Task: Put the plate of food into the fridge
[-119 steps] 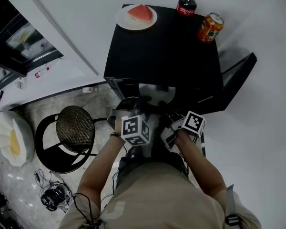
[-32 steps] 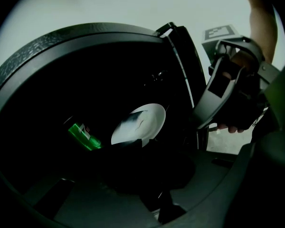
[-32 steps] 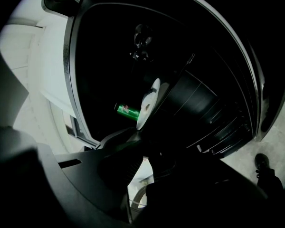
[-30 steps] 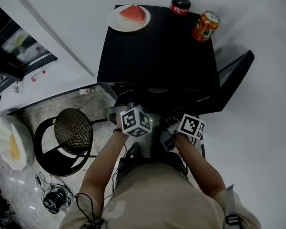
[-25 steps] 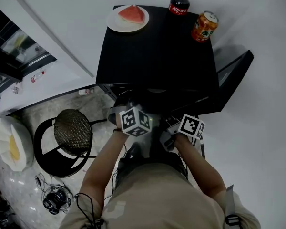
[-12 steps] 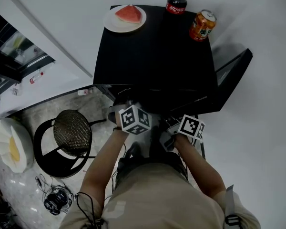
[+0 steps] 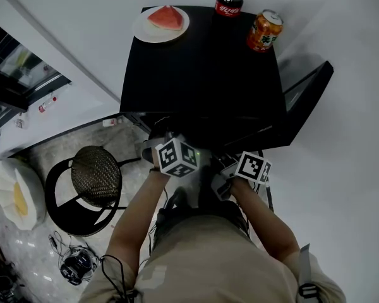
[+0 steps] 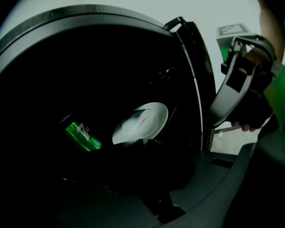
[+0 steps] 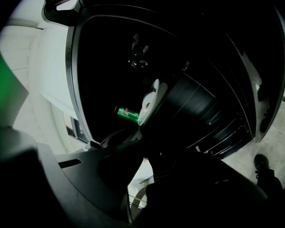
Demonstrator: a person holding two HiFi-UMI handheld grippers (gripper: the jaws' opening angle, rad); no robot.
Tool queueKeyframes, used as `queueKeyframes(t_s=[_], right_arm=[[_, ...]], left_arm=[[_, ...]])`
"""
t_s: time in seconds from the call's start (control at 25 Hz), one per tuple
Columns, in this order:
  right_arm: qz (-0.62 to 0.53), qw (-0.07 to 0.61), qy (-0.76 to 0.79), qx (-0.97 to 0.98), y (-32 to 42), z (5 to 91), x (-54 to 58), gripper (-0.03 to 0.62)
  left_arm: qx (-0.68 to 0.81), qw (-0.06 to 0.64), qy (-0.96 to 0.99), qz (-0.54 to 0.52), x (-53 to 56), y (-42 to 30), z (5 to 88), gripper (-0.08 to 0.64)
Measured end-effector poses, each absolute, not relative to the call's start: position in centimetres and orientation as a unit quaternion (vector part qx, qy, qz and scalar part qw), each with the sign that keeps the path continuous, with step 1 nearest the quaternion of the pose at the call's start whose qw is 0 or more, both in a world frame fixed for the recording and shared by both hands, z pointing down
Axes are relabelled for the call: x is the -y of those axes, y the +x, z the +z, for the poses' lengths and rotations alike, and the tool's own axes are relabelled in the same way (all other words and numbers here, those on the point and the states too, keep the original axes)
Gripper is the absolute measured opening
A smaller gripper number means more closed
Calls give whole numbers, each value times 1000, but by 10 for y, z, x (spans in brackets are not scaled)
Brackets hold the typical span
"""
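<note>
The black fridge (image 7: 202,74) stands with its door (image 7: 306,96) swung open to the right. Inside its dark cavity, a white plate (image 8: 145,120) carries a pale lump of food. My left gripper (image 8: 133,148) reaches in from below and its dark jaws close on the plate's near rim. In the right gripper view the same plate (image 9: 149,101) appears edge-on, and my right gripper (image 9: 141,132) meets its lower edge, shut on it as far as the dark lets me see. From the head, only the two marker cubes (image 7: 177,158) show at the fridge mouth; the plate is hidden.
A green can (image 8: 80,136) lies deep inside the fridge, left of the plate. On the fridge top stand a plate (image 7: 141,30) with a watermelon slice, a cola bottle (image 7: 228,4) and an orange can (image 7: 263,30). A round black stool (image 7: 96,177) stands at the left.
Several seconds ago the white plate showed in front of the fridge mouth; now it is out of the head view, under the fridge top. Over the last second, only the head camera drifted.
</note>
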State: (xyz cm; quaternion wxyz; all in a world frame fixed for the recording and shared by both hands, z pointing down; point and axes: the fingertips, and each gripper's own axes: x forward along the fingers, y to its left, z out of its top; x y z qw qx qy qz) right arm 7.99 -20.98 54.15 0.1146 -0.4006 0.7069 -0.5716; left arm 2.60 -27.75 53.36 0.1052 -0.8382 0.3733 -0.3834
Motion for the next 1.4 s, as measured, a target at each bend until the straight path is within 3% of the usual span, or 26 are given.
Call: queueKeyframes(t_s=[1.4], right_arm=[[-568, 115, -404, -708, 93, 540, 200, 43]], left_arm=[[-352, 101, -854, -370, 261, 42, 533, 32]])
